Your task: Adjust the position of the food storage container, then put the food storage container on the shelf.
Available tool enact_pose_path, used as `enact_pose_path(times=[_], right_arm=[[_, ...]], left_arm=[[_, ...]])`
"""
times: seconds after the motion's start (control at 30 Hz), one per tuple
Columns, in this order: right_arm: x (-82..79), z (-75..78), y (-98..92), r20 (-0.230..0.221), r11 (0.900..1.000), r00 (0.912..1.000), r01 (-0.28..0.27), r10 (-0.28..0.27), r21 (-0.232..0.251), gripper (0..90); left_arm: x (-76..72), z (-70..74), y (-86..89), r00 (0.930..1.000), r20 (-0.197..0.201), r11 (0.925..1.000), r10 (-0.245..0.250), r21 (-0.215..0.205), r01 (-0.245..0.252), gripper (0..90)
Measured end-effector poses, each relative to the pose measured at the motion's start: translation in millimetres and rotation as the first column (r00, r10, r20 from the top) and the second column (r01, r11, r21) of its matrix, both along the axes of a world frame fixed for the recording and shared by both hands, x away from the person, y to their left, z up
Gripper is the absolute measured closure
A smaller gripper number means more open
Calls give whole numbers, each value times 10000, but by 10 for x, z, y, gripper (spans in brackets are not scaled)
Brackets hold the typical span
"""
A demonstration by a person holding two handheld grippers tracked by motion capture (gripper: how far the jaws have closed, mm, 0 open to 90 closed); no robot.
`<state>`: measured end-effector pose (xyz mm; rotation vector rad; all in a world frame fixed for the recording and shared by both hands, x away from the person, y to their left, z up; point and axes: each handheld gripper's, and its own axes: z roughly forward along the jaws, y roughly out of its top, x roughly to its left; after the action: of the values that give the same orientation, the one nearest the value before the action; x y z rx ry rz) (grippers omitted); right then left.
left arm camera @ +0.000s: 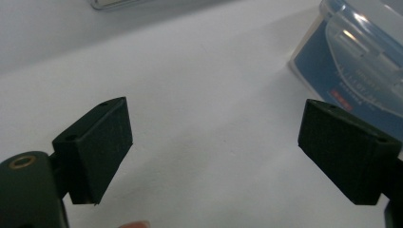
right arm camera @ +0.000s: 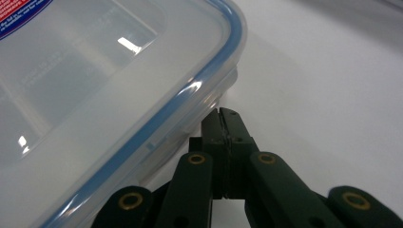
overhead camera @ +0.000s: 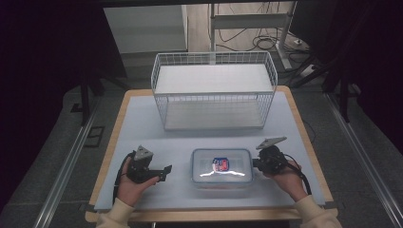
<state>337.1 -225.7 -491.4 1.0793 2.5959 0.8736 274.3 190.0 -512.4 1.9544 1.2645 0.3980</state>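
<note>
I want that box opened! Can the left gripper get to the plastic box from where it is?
Probably yes: the left gripper is open, and only bare table lies between it and the plastic box.

**Bright table, dark surroundings**

Overhead light whitens the table (overhead camera: 142, 128) while the room's left and right sides sink into black. Glare streaks the container (overhead camera: 221, 166) lid. In both gripper views, the near jaws look soft and the far background blurs.
</note>
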Motion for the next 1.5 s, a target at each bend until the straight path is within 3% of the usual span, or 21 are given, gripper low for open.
enact_pose_path(times=[0.2, 0.4, 0.47, 0.5, 0.6, 0.77, 0.87, 0.93, 0.97, 1.0, 1.07, 1.13, 1.23, 1.3, 1.33, 1.5], right_arm=[[3, -25, 150, 99, 9997, 9997, -237, 236, 97, 898], [-2, -12, 116, 190, 9990, 9996, -235, 228, 368, 898], [-13, 19, 61, 346, 9989, 9994, -107, 91, 448, 898], [-23, 41, -4, 377, 9971, 9993, -28, 0, 766, 898], [-42, 72, -126, 451, 9939, 9986, 230, -280, 1081, 897], [-88, 81, -282, 541, 9904, 9965, 557, -630, 1269, 897], [-96, 91, -380, 491, 9839, 9952, 753, -843, 1618, 884], [-92, 95, -405, 536, 9813, 9950, 738, -845, 1777, 829], [-92, 100, -415, 666, 9777, 9942, 697, -843, 1984, 720], [-92, 100, -415, 666, 9777, 9942, 697, -843, 1984, 720], [-93, 106, -415, 910, 9730, 9919, 670, -890, 2208, 555], [-85, 108, -423, 843, 9693, 9911, 812, -1033, 2323, 473], [-83, 114, -444, 666, 9584, 9909, 951, -1171, 2692, 339], [-82, 120, -449, 591, 9547, 9913, 965, -1176, 2816, 321], [-77, 131, -461, 421, 9444, 9916, 1031, -1222, 3122, 289], [-74, 153, -480, 333, 9346, 9914, 1076, -1262, 3390, 266]], left_arm=[[7, -6, 11, 10000, -6, 10000, -34, 38, 34, 109], [0, 4, 27, 10000, 17, 10000, 42, -25, -41, 109], [-2, 8, 34, 10000, 23, 9999, 84, -62, -84, 109], [-1, 8, 34, 9999, 23, 9999, 102, -68, -102, 109], [3, 10, 20, 10000, 1, 9999, 90, -73, -90, 109], [3, 8, -1, 10000, -37, 10000, 52, -74, -53, 109], [-3, 15, -11, 10000, -72, 9999, 67, -141, -68, 109], [-10, 32, -26, 9999, -9, 9999, 140, -85, -141, 109], [-11, 40, -31, 9998, 56, 9998, 199, -8, -199, 95], [-14, 50, -41, 9993, 87, 9993, 362, 13, -362, 95], [-13, 69, -47, 9989, 117, 9990, 455, 3, -456, 86], [-14, 77, -57, 9989, 48, 9989, 462, -39, -462, 85], [-1, 92, -69, 9991, -235, 9984, 360, -429, -370, 86], [28, 122, -71, 9986, -471, 9958, 258, -868, -298, 86], [51, 145, -87, 9980, -610, 9929, 139, -1170, -210, 88], [137, 207, -192, 9966, -818, 9879, -32, -1546, -95, 90]])
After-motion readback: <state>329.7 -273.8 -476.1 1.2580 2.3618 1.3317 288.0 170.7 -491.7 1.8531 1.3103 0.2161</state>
